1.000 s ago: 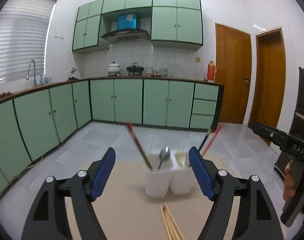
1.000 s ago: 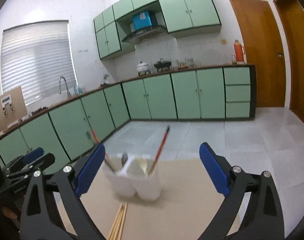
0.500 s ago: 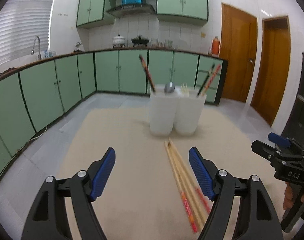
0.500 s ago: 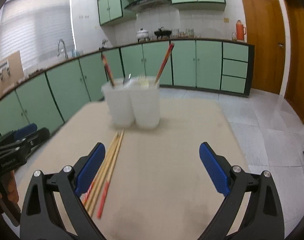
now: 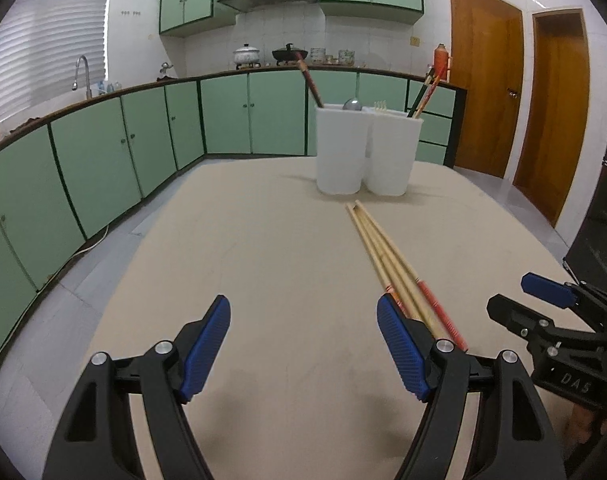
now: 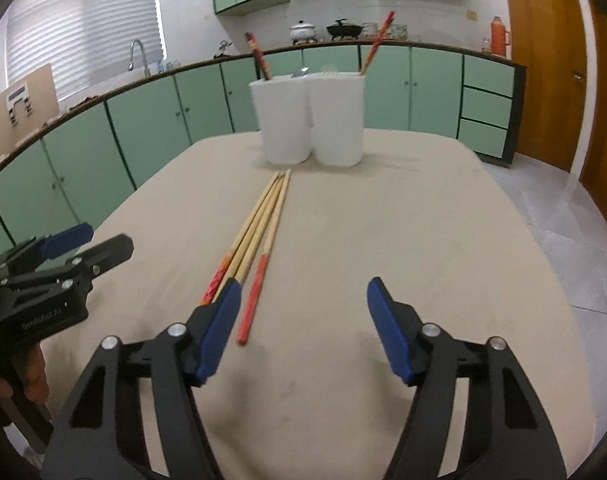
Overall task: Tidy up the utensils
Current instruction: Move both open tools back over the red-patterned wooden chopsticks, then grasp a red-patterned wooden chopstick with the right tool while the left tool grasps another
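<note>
Here, a bundle of long pale wooden chopsticks with red-painted ends [image 6: 259,236] lies flat on the beige cloth-covered tabletop [image 6: 403,232], just in front of the white plastic twin-cup utensil holder [image 6: 309,120] that stands near the far edge. The holder already carries a few chopsticks, a metal spoon [image 5: 352,105] and a fork [image 5: 380,105].

The sticks lie nearly parallel and touching along most of their length. Their long axis runs from the holder toward the viewer, with the bare tapered tips pointing at the holder and the red decorated ends nearest the claws.

The left claw [image 5: 303,348] is spread wide with nothing between its blue pads; the red ends of the sticks lie just outside its right pad. The right claw [image 6: 303,328] also stands apart and empty. Its jaws have just been closing to a narrower gap, and one red end lies just inside its left pad.

The chopsticks look light, stiff and smooth, so they will likely roll or fan apart if nudged. They sit low on the cloth, which leaves little to pinch. A sound grip would probably be across the bundle near the red ends or a little farther up, squeezing the sticks together sideways so that they lift as one and the tips can be dropped into a cup.
</note>
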### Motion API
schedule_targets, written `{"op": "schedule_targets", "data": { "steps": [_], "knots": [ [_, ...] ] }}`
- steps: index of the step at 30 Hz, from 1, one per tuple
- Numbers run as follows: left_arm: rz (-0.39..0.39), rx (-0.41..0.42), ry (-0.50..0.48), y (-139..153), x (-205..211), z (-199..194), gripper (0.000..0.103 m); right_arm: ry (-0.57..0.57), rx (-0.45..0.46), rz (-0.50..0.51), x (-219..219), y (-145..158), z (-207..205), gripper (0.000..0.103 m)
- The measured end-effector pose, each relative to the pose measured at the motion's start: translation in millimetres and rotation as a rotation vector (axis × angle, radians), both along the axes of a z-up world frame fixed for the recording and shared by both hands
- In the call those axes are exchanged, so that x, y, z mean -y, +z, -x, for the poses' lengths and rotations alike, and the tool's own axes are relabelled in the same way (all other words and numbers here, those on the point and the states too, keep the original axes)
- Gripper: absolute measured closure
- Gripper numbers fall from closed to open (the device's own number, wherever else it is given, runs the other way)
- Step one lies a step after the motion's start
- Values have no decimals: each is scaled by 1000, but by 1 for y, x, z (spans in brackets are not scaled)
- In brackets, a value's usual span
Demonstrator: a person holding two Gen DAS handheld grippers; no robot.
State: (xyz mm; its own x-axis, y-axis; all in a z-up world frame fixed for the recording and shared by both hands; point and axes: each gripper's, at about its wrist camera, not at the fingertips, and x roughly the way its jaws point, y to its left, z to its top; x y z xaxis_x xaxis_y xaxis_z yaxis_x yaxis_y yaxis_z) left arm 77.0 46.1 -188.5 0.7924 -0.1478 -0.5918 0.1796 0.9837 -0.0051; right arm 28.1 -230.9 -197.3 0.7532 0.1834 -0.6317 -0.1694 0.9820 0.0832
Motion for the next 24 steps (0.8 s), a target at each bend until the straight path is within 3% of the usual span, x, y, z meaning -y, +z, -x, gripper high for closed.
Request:
{"op": "schedule_targets", "data": {
  "steps": [12,24],
  "knots": [
    [-5,-25,7,-11,-6,10,29,65,-69,22,-22,-14,2,78],
    [6,-30,13,-14,-6,11,29,80,-96,58,-30,-19,-5,94]
  ]
}}
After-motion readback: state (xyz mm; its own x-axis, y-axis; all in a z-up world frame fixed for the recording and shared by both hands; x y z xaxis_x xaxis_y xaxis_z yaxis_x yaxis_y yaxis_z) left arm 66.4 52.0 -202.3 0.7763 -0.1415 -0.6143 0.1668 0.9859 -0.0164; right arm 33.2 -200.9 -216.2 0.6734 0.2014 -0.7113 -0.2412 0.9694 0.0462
